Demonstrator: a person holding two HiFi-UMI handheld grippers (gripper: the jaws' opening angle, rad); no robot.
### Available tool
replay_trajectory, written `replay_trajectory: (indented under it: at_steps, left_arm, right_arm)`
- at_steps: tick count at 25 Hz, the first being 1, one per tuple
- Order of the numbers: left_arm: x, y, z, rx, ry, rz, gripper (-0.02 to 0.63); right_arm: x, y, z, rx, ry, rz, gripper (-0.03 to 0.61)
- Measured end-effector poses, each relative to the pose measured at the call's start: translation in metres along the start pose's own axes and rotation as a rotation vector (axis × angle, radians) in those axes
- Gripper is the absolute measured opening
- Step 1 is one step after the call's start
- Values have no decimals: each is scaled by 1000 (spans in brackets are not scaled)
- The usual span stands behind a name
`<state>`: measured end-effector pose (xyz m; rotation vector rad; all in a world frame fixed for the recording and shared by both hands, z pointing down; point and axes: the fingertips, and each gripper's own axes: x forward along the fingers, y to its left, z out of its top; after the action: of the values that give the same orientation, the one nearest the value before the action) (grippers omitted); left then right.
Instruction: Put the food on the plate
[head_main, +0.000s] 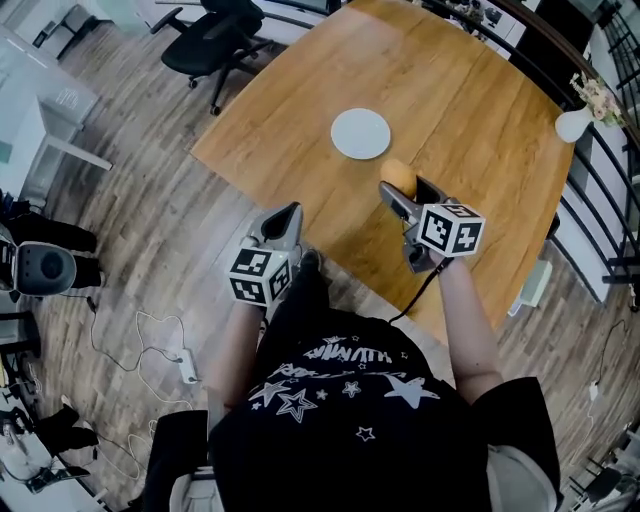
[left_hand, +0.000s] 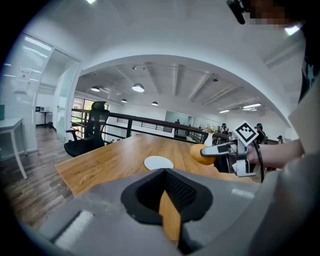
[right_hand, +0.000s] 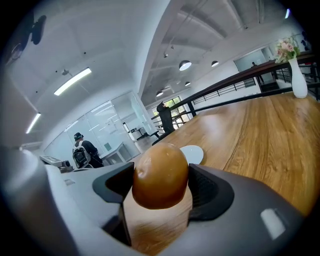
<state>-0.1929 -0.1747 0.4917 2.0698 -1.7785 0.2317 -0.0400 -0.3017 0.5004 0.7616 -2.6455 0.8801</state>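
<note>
A round brown-orange piece of food (right_hand: 160, 176) sits between the pads of my right gripper (right_hand: 161, 186), which is shut on it. In the head view this gripper (head_main: 404, 188) holds the food (head_main: 399, 173) over the wooden table (head_main: 480, 130), just short of the white plate (head_main: 360, 133). The plate (right_hand: 193, 153) lies empty beyond the food. My left gripper (head_main: 284, 216) hovers at the table's near edge, left of the right one, its jaws together with nothing in them. In the left gripper view the plate (left_hand: 158, 162) is ahead and the right gripper (left_hand: 216, 151) with the food (left_hand: 199, 154) is to the right.
A white vase with flowers (head_main: 577, 118) stands at the table's far right edge. A black office chair (head_main: 216, 40) stands beyond the far left corner. Cables (head_main: 165, 345) lie on the floor at the left. A railing (right_hand: 235, 85) runs behind the table.
</note>
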Motion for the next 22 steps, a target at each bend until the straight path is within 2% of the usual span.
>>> replay_trajectory:
  at_steps: [8, 22]
  left_arm:
    - [47, 36, 32, 14, 10, -106, 2]
    - [113, 81, 66, 56, 16, -213, 2]
  right_arm:
    - [33, -10, 34, 10, -24, -107, 345]
    - [92, -47, 58, -14, -8, -273, 345]
